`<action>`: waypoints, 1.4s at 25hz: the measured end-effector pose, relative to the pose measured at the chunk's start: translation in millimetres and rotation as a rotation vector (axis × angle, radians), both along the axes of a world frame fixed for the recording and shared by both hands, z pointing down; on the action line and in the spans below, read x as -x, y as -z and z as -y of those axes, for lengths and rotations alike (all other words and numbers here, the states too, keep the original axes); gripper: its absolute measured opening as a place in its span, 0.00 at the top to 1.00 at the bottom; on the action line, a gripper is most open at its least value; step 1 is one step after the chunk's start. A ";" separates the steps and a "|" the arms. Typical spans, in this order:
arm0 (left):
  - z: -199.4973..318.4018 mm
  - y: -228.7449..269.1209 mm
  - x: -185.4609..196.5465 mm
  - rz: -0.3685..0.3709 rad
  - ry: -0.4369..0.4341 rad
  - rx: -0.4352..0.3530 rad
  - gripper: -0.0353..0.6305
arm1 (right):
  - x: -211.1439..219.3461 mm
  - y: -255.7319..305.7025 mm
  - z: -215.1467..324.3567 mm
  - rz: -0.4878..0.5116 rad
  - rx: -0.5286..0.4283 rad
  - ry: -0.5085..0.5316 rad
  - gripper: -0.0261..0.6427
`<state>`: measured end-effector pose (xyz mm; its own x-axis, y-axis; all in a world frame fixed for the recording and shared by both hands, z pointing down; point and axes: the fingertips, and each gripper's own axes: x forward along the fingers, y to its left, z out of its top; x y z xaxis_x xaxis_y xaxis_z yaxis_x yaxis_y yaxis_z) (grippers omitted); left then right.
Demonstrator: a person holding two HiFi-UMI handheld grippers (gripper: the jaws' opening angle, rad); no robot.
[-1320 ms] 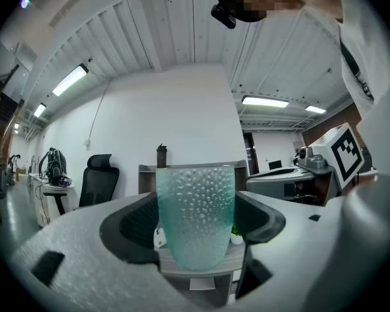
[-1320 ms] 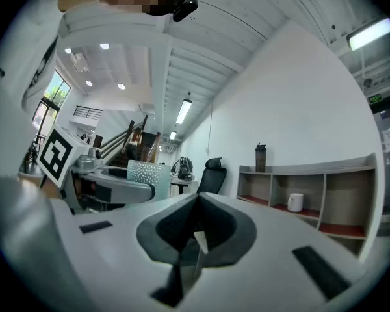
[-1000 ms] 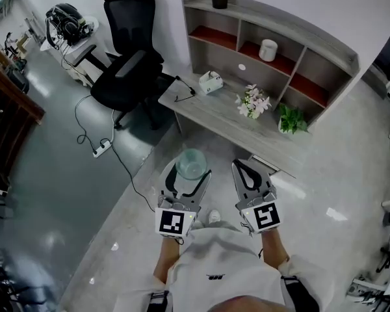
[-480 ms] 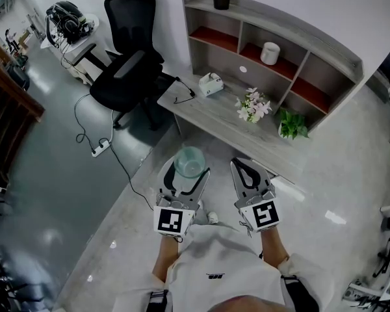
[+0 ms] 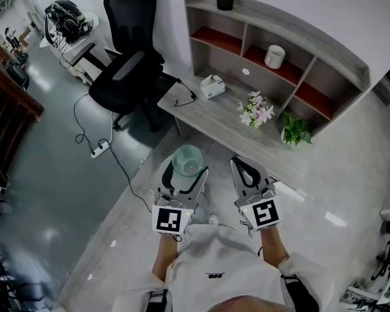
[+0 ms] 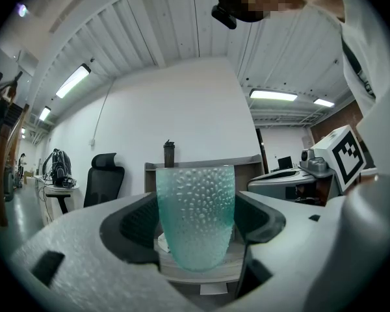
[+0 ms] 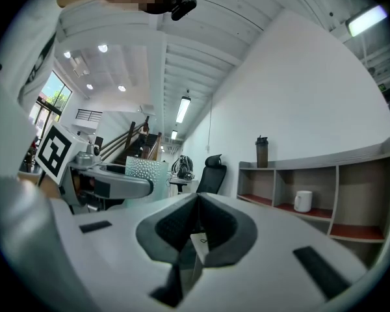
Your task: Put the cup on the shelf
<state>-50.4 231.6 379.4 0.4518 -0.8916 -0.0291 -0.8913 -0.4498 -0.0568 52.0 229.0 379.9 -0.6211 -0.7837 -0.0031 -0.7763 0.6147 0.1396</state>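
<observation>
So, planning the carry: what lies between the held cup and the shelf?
In the head view, the grey desk lies between the cup and the shelf, carrying flowers, a small plant and a white box.

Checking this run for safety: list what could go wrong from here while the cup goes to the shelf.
1. The translucent teal dimpled cup is held only between the left gripper's jaws and tapers downward, so it might slip.
2. The pink-white flower bunch and green potted plant stand on the grey desk in front of the grey wooden shelf; a reach could knock them.
3. The white mug already occupies the middle compartment.
</observation>
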 end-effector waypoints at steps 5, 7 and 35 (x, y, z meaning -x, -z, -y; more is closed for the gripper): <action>19.9 -1.9 4.6 -0.004 -0.001 0.002 0.38 | 4.8 -2.3 19.4 0.002 0.002 -0.002 0.92; 28.2 -2.4 6.8 -0.005 -0.005 0.002 0.38 | 7.0 -3.3 27.2 0.000 0.006 -0.006 0.92; 183.4 -5.0 35.6 -0.013 -0.092 0.023 0.38 | 32.4 -6.8 176.5 -0.013 0.036 -0.112 0.92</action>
<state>-86.0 48.2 384.3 0.5319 -0.8467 -0.0153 -0.8466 -0.5312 -0.0339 19.6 52.6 386.7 -0.5294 -0.8477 0.0337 -0.8387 0.5289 0.1296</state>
